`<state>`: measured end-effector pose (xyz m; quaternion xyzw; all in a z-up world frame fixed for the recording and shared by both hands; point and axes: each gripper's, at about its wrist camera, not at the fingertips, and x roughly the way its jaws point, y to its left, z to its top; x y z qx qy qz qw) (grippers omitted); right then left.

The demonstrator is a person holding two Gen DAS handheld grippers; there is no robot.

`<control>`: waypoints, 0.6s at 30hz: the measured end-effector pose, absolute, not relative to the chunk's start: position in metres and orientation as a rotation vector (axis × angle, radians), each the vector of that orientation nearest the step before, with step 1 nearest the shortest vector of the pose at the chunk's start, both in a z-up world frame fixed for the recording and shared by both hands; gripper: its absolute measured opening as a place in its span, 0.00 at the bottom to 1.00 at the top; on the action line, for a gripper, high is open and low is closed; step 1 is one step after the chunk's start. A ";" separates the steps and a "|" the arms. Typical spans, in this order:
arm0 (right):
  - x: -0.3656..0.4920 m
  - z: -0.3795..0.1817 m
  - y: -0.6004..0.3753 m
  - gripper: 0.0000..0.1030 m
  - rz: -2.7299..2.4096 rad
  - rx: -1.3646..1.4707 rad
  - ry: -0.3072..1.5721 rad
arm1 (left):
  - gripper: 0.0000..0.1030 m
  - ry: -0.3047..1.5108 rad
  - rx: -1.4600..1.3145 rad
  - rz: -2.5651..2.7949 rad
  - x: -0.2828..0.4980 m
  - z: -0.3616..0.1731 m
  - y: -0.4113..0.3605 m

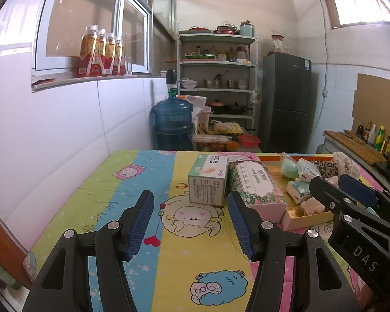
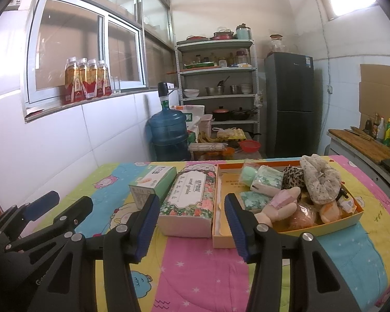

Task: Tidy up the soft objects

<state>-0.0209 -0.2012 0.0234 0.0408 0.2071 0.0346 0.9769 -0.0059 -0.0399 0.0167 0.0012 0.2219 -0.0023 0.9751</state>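
An orange-walled box (image 2: 221, 241) lies on the cartoon-print cover (image 2: 200, 267) and holds several soft things: a pink plush rabbit (image 2: 280, 208), a pale floral cushion (image 2: 319, 182), a leopard-print pouch (image 2: 292, 176), a green ball (image 2: 248, 175) and green-patterned tissue packs (image 2: 266, 180). Left of the box lie a floral tissue pack (image 2: 189, 200) and a green-and-white carton (image 2: 153, 182). My right gripper (image 2: 191, 223) hovers open in front of the tissue pack, nothing between its pads. My left gripper (image 1: 191, 225) is open too, over bare cover before the carton (image 1: 208, 182) and the tissue pack (image 1: 257, 184).
A tiled wall with a window sill of bottles (image 1: 101, 52) runs along the left. Beyond the far edge stand a blue water jug (image 1: 173, 124), a metal shelf rack (image 1: 217, 78) and a dark fridge (image 1: 286, 104). A counter with bottles (image 2: 377, 135) lies at the right.
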 end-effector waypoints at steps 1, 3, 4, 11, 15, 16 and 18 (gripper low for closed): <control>-0.021 0.023 -0.201 0.50 0.070 0.082 0.418 | 0.59 0.447 0.002 -0.004 -0.006 0.017 -0.040; -0.021 0.023 -0.201 0.50 0.070 0.083 0.417 | 0.59 0.447 0.002 -0.004 -0.006 0.017 -0.040; -0.021 0.023 -0.199 0.50 0.070 0.082 0.417 | 0.59 0.448 0.002 -0.005 -0.006 0.017 -0.040; -0.020 0.023 -0.201 0.50 0.072 0.084 0.419 | 0.59 0.448 0.001 -0.006 -0.006 0.016 -0.040; -0.020 0.023 -0.201 0.50 0.071 0.083 0.420 | 0.59 0.450 0.000 -0.008 -0.005 0.016 -0.040; -0.020 0.023 -0.201 0.50 0.071 0.083 0.420 | 0.59 0.451 -0.001 -0.009 -0.005 0.015 -0.040; -0.020 0.023 -0.201 0.50 0.072 0.084 0.420 | 0.59 0.452 -0.001 -0.009 -0.005 0.015 -0.040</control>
